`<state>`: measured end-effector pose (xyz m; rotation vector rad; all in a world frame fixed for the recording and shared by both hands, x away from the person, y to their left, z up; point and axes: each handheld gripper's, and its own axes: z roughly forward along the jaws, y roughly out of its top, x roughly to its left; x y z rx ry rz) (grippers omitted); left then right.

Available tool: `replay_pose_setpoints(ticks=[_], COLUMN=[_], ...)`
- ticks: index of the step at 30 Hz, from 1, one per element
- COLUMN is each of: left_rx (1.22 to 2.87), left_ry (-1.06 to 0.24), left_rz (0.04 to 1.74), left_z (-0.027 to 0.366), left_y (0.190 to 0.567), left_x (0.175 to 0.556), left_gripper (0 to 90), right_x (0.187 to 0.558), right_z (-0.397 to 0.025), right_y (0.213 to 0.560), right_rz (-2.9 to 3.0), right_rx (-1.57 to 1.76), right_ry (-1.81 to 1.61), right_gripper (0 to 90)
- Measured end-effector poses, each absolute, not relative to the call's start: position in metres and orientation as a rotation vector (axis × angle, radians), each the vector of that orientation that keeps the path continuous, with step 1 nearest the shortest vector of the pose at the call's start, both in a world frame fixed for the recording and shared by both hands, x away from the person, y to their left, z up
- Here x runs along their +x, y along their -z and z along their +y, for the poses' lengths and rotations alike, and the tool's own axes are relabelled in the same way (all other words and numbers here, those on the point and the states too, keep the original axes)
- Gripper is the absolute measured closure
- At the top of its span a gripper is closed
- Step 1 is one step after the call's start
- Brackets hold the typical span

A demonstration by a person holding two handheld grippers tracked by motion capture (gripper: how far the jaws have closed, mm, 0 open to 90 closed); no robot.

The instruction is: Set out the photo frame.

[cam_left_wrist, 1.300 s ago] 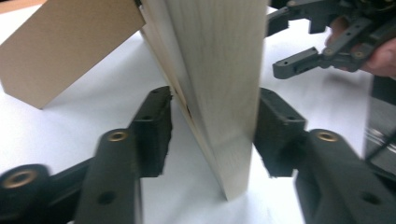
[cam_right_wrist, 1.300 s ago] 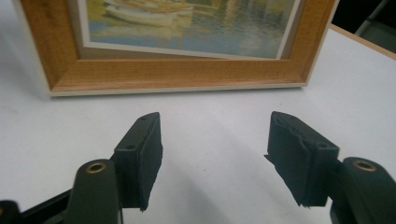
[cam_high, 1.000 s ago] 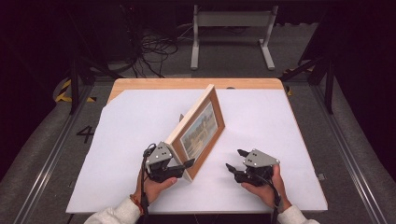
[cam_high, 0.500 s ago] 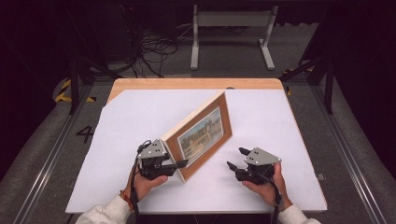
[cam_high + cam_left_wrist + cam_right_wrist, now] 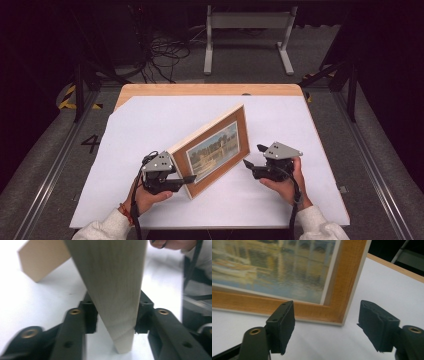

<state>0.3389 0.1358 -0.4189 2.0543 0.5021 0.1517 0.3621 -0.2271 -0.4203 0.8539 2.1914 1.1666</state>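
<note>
A wood-framed picture (image 5: 215,150) of a waterside scene stands tilted on the white tabletop (image 5: 150,120), its face toward the person. My left gripper (image 5: 189,179) is shut on the frame's near left corner; in the left gripper view the pale frame edge (image 5: 115,290) sits between the jaws of that gripper (image 5: 115,320). A tan back prop (image 5: 41,257) shows behind it. My right gripper (image 5: 254,155) is open just off the frame's lower right corner, not touching. In the right gripper view that corner (image 5: 337,290) lies just beyond the spread jaws of the gripper (image 5: 325,320).
The table's wooden far edge (image 5: 210,90) borders the white sheet. On the dark floor beyond it are a grey metal stand (image 5: 247,30) and loose cables (image 5: 160,50). Bare white surface lies left of and behind the frame.
My left gripper has shifted left and nearer with the frame in it, swinging the picture's face more toward the person. The right gripper has barely moved.
</note>
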Motion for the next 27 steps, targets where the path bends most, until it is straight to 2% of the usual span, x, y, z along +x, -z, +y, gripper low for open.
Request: replay_pose_setpoints(ticks=[10,25,27], left_rx=[2.066,2.001,1.993], left_ry=[-0.285,-0.381,-0.386], left_rz=[0.507,0.514,0.522], left_z=[0.141,0.149,0.150], left_y=[0.416,0.410,0.410], left_x=[0.328,0.316,0.317], left_gripper=[52.2,56.3,60.7], right_x=[0.402,0.419,0.419], right_z=[-0.219,-0.207,-0.208], right_y=[0.424,0.439,0.439], right_rz=[2.236,2.340,2.341], right_rx=[0.869,0.838,0.847], right_ry=[-1.206,-1.232,-1.244], right_gripper=[23.5,21.5,24.6])
